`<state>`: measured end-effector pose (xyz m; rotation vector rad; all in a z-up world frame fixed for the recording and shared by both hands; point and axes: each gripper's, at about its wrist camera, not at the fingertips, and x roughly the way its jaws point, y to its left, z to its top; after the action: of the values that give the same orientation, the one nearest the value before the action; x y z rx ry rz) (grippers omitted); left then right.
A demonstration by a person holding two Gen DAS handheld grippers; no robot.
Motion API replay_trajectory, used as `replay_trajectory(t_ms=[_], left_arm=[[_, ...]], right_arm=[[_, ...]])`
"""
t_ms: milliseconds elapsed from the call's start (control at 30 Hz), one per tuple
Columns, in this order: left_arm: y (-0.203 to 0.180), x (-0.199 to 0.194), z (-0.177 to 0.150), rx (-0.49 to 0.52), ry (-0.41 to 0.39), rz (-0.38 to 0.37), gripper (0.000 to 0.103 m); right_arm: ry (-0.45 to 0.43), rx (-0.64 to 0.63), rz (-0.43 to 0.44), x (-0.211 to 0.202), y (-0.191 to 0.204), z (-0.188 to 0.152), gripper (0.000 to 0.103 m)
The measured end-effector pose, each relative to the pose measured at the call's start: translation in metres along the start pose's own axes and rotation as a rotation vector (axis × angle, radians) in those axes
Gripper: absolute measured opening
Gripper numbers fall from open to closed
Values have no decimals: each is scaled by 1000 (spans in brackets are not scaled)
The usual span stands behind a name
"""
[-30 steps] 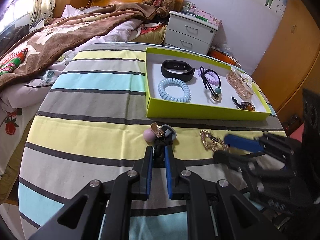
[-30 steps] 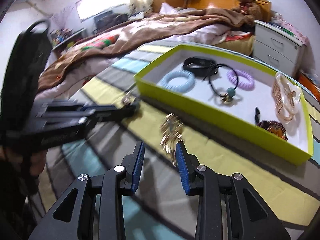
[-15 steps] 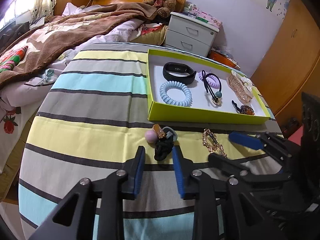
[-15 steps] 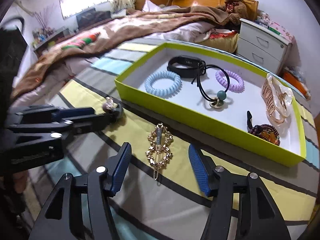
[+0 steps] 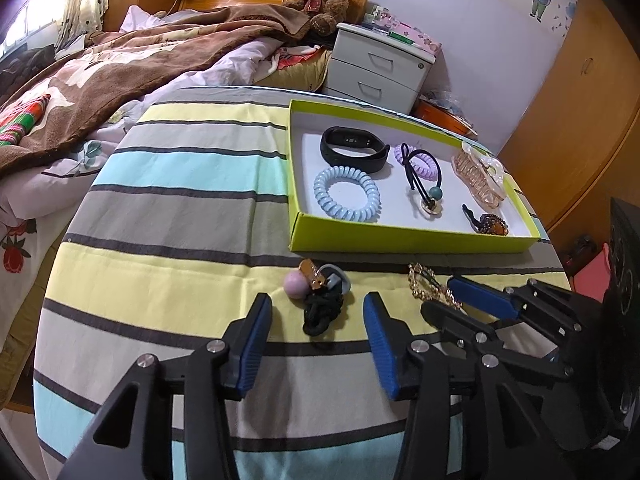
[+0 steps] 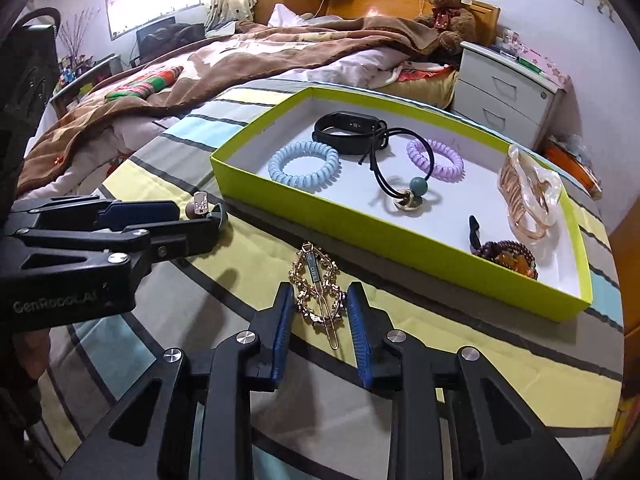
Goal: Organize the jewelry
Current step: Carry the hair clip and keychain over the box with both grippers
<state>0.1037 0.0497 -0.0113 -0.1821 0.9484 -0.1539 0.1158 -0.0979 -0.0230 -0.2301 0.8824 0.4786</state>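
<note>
My right gripper (image 6: 320, 316) closes around the gold hair clip (image 6: 318, 292) near the green tray (image 6: 400, 240); my left gripper (image 5: 318, 320) opens, releasing the black hair tie (image 5: 322, 312)

The tablecloth (image 5: 180, 216) is woven striped cotton, matt, a bit wrinkled. The tray (image 6: 400, 240) looks like cardboard, lime outside, matt white inside. At its 12 o'clock the band (image 6: 348, 130) is matt black rubber; the blue coil (image 6: 304, 164) and purple coil (image 6: 436, 156) are glossy plastic. At 3 o'clock the claw clip (image 6: 528, 196) is shiny, translucent, pearly. The clip (image 6: 318, 284) on the cloth is polished gold metal, bumpy. The hair tie (image 5: 320, 308) is dull black cord with a smooth pink bead. Gripper pads (image 6: 282, 328) are ribbed blue rubber on matt black plastic.
</note>
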Motion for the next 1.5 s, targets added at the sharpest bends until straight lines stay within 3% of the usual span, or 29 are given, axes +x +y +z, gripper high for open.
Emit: replay_trajectory(t_ms=[333,433,600,1500], left_arm=[[-12,13,6,50,8,62,49],[-16,15,6,72,2,115,38],[-20,15,6,98,-2,140,34],[-36,-37,16,115,-111,81,33]], right_arm=[[-41,70,-5,-15,-14,-8,27],[-40,77,-4,-16,-16,-11,27],[-55,90,-1,-21,-19,-13,27],[-190,148,-22,-72,-33,-1,27]])
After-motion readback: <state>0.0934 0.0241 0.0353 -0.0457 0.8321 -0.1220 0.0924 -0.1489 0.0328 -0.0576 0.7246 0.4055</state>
